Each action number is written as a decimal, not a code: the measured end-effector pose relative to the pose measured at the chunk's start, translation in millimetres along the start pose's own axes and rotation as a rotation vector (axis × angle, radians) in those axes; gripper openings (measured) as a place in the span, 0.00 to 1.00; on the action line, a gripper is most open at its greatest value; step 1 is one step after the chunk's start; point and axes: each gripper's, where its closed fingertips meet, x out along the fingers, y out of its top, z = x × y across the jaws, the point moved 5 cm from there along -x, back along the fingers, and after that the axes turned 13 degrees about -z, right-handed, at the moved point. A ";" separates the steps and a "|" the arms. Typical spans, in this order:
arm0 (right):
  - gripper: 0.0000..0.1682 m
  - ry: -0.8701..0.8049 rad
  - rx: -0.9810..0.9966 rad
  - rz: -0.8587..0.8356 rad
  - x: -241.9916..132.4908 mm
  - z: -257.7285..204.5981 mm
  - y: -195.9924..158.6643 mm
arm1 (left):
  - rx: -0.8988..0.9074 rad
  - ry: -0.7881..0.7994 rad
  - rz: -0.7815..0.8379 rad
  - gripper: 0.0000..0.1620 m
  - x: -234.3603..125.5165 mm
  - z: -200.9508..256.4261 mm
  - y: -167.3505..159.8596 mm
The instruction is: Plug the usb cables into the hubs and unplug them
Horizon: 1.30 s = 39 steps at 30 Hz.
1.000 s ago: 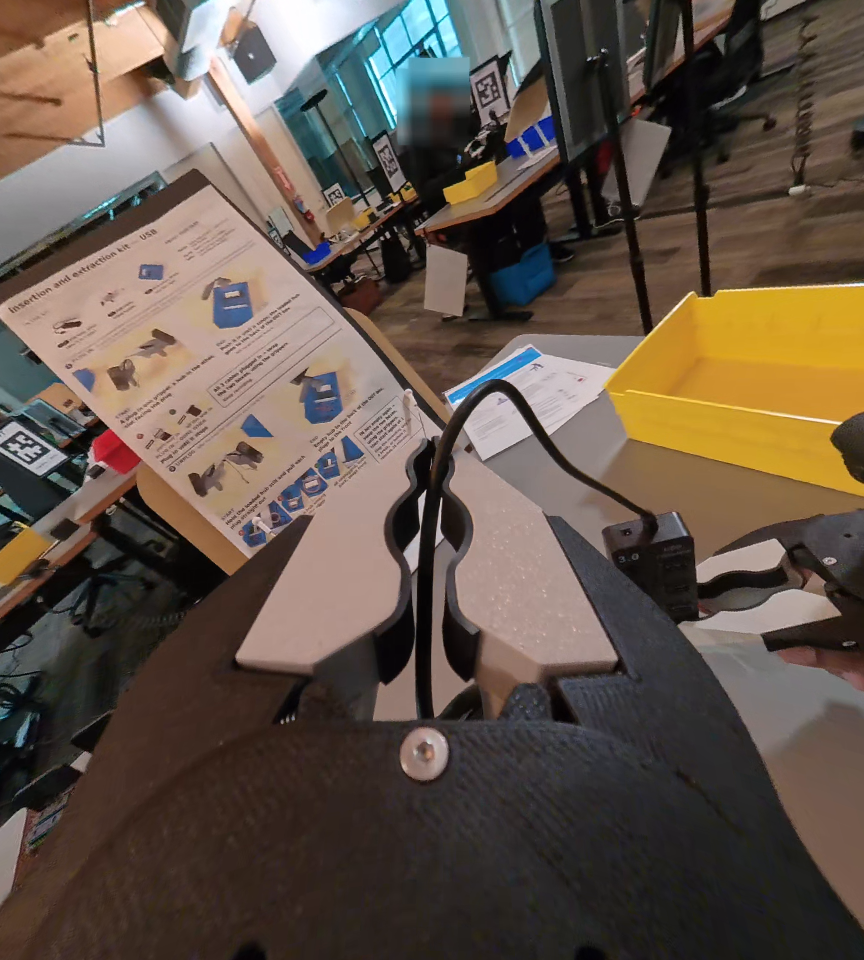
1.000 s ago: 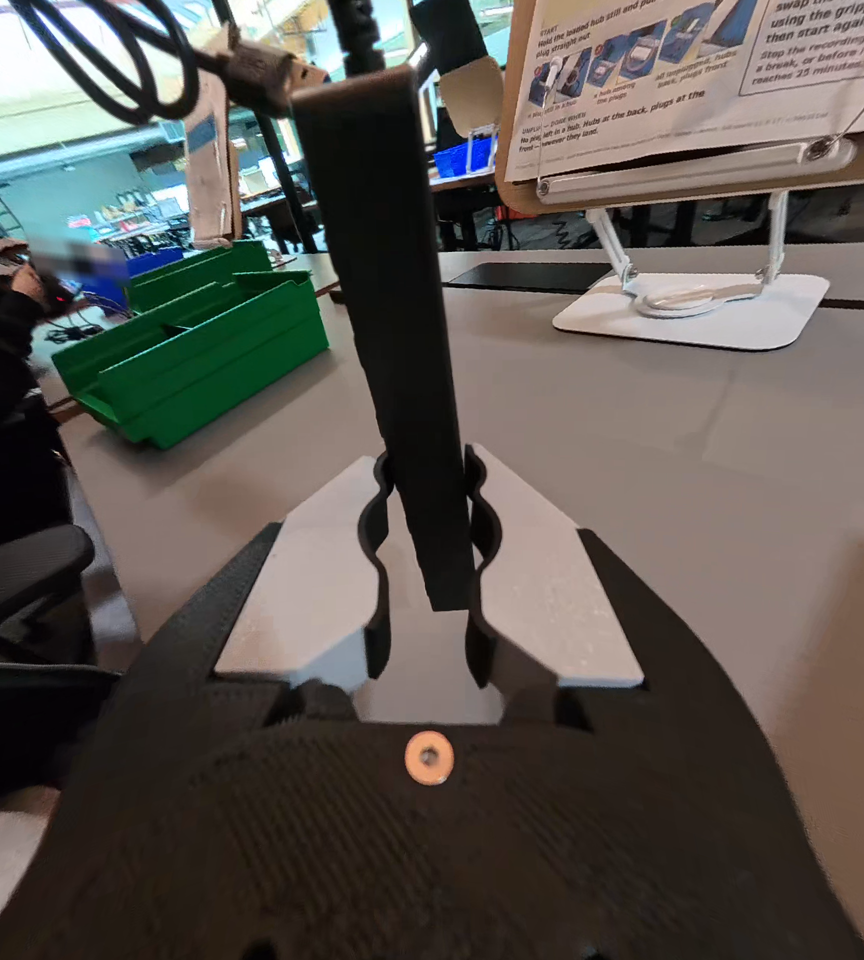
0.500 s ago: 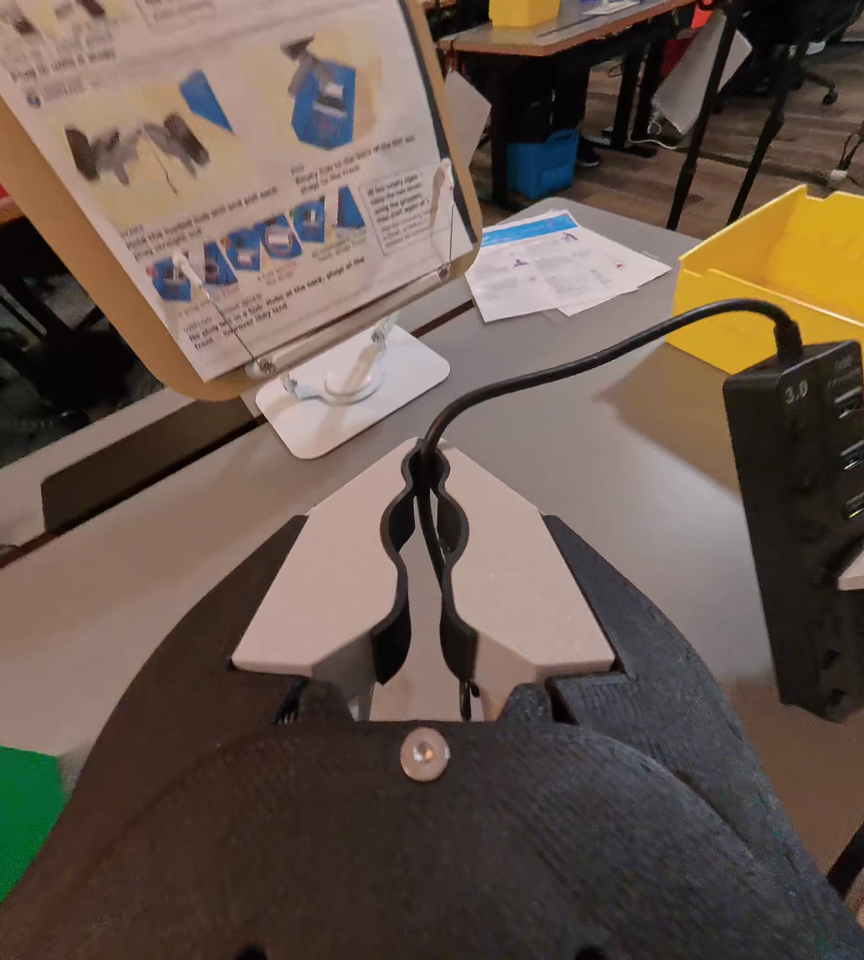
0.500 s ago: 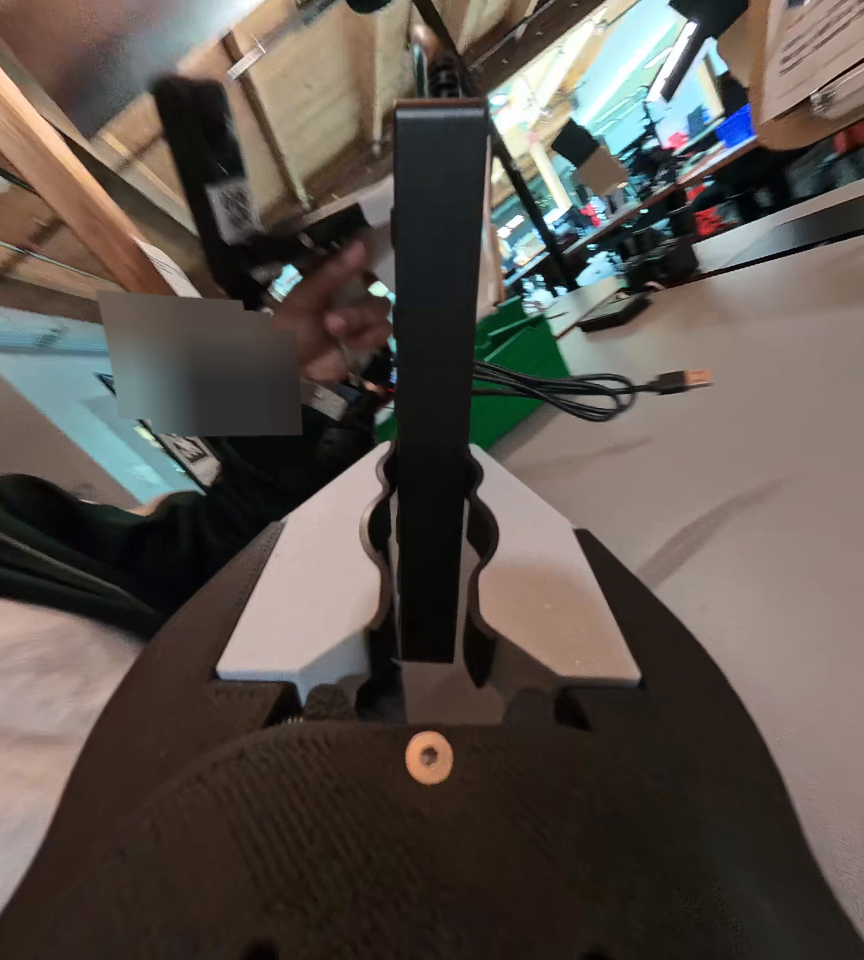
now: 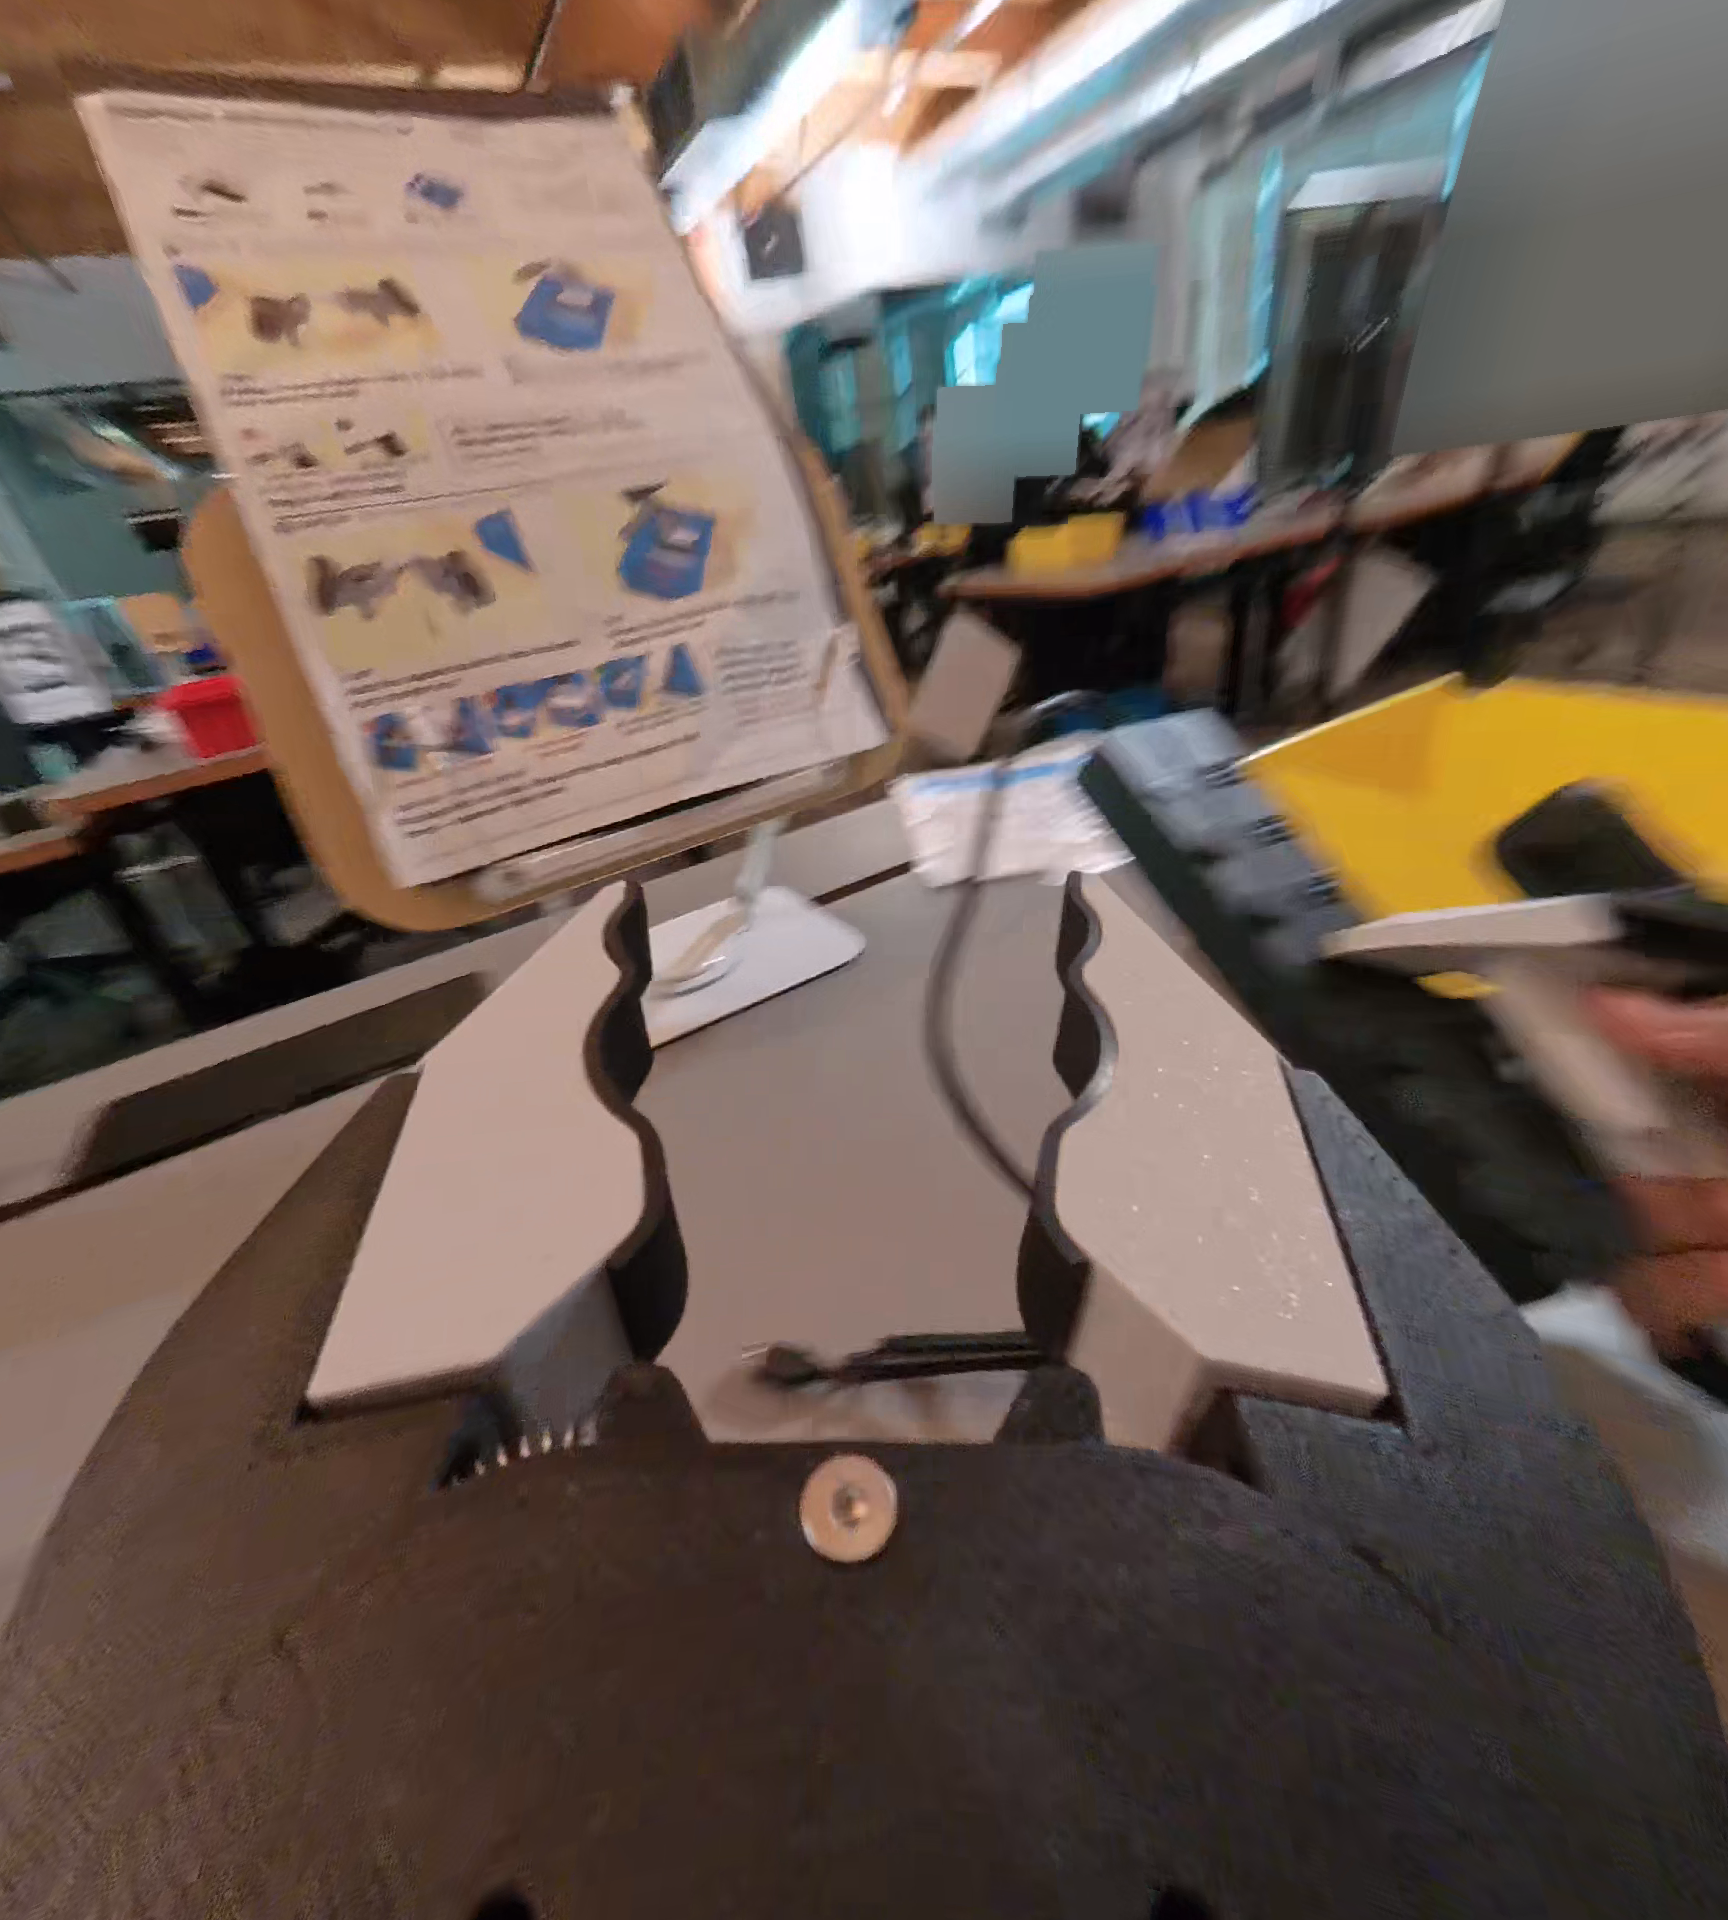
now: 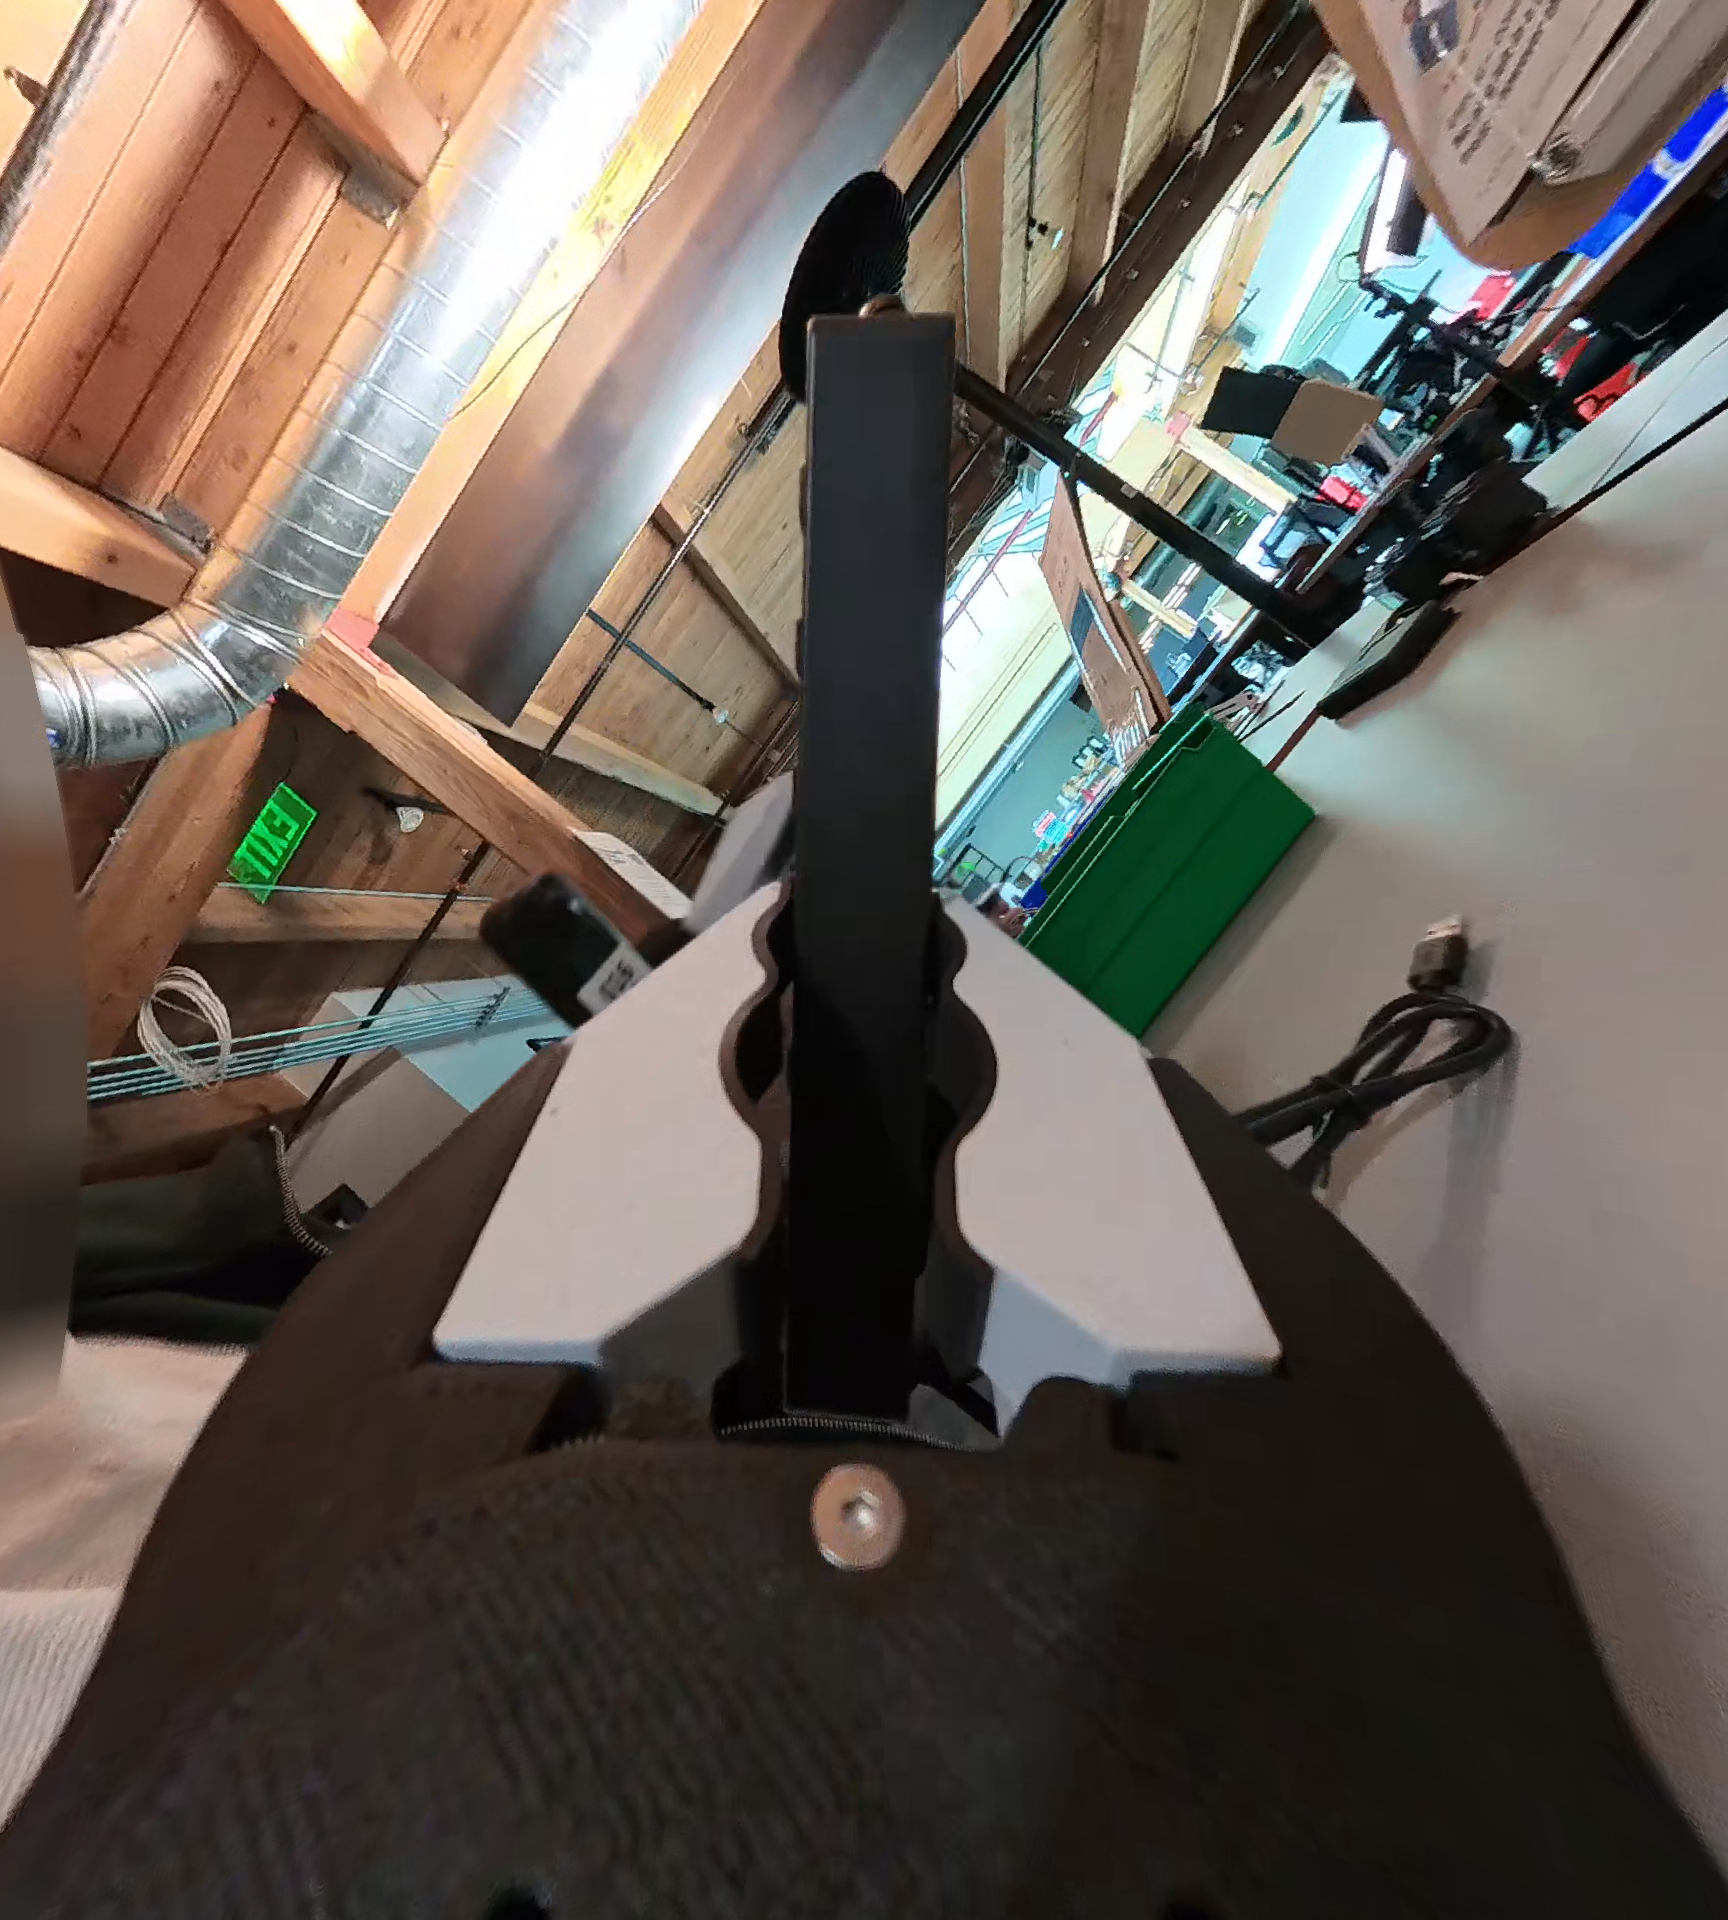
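Left wrist view: the left gripper point(image 5: 844, 987) is seen with fingers spread around the hub's cable point(image 5: 953, 1023). Rightward, the black hub point(image 6: 865, 831) is pinched by the right gripper point(image 6: 860, 997) above the tabletop point(image 6: 1618, 779).

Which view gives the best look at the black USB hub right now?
The right wrist view: the hub stands sharp and centred, clamped in the right gripper, though only a plain narrow face shows. The left wrist view shows the hub at the right, ports visible but motion-blurred, near the yellow bin.
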 end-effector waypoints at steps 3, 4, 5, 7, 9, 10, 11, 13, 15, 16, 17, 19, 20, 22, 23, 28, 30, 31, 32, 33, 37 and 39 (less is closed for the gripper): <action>0.14 -0.015 0.045 0.039 -3.8 5.9 1.5 | -0.104 -0.216 0.046 0.45 -10.6 41.9 -5.7; 0.14 -0.024 0.063 0.055 -5.2 8.6 2.0 | -0.105 -0.284 0.065 0.36 -12.7 54.9 -10.1; 0.14 -0.039 0.079 0.067 -6.3 11.8 2.2 | -0.088 -0.315 0.087 0.26 -12.9 64.2 -16.7; 0.14 -0.080 0.093 0.070 -6.4 17.4 1.0 | -0.069 -0.261 0.074 0.22 -2.2 67.9 -37.3; 0.14 -0.070 0.072 0.031 -1.3 14.5 -2.0 | -0.175 -0.307 -0.019 0.25 13.1 65.5 -61.2; 0.14 -0.057 0.051 0.002 2.7 10.7 -4.7 | -0.275 -0.384 -0.066 0.28 18.5 65.2 -70.6; 0.14 -0.043 0.031 -0.032 7.1 6.8 -8.4 | -0.383 -0.491 -0.100 0.28 21.2 66.8 -77.1; 0.14 0.007 0.021 -0.096 15.0 0.2 -17.2 | -0.603 -0.744 -0.103 0.28 18.4 69.1 -78.9; 0.14 0.086 0.080 -0.146 20.4 -2.7 -25.6 | -0.794 -0.943 -0.042 0.36 11.8 64.3 -72.3; 0.14 0.121 0.120 -0.157 22.5 -2.7 -28.9 | -0.836 -0.989 -0.007 0.37 9.8 59.9 -69.9; 0.14 0.157 0.158 -0.160 24.3 -2.9 -31.5 | -0.852 -0.995 0.019 0.38 9.3 56.0 -69.4; 0.14 0.245 0.236 -0.188 28.3 -6.3 -37.0 | -0.838 -1.006 0.034 0.41 8.6 54.1 -70.8; 0.14 0.284 0.268 -0.212 30.9 -8.7 -40.6 | -0.841 -1.036 0.037 0.43 7.6 55.2 -70.6; 0.14 0.291 0.301 -0.243 37.5 -9.5 -48.4 | -0.889 -1.093 0.052 0.44 6.7 55.7 -68.9; 0.14 0.271 0.311 -0.246 40.7 -8.1 -52.4 | -0.915 -1.109 0.054 0.45 7.1 55.6 -69.2; 0.14 0.320 0.372 -0.311 51.2 -11.9 -68.2 | -0.955 -1.149 0.031 0.44 10.2 58.0 -74.0; 0.14 0.313 0.347 -0.330 52.6 -13.9 -70.8 | -0.980 -1.174 0.046 0.39 9.5 56.6 -73.2; 0.14 0.296 0.330 -0.323 52.2 -13.7 -70.3 | -0.979 -1.179 0.052 0.37 8.9 56.0 -73.2; 0.14 0.276 0.310 -0.305 51.2 -12.8 -68.3 | -0.966 -1.178 0.049 0.35 8.7 55.7 -73.5; 0.14 0.255 0.290 -0.281 49.4 -11.6 -65.3 | -0.945 -1.162 0.039 0.35 9.2 55.5 -74.4; 0.14 0.146 0.177 -0.216 37.1 -6.7 -49.4 | -0.872 -1.110 -0.013 0.33 9.7 54.6 -78.2; 0.14 0.093 0.123 -0.199 31.4 -5.4 -43.0 | -0.857 -1.128 -0.009 0.35 6.4 59.2 -75.2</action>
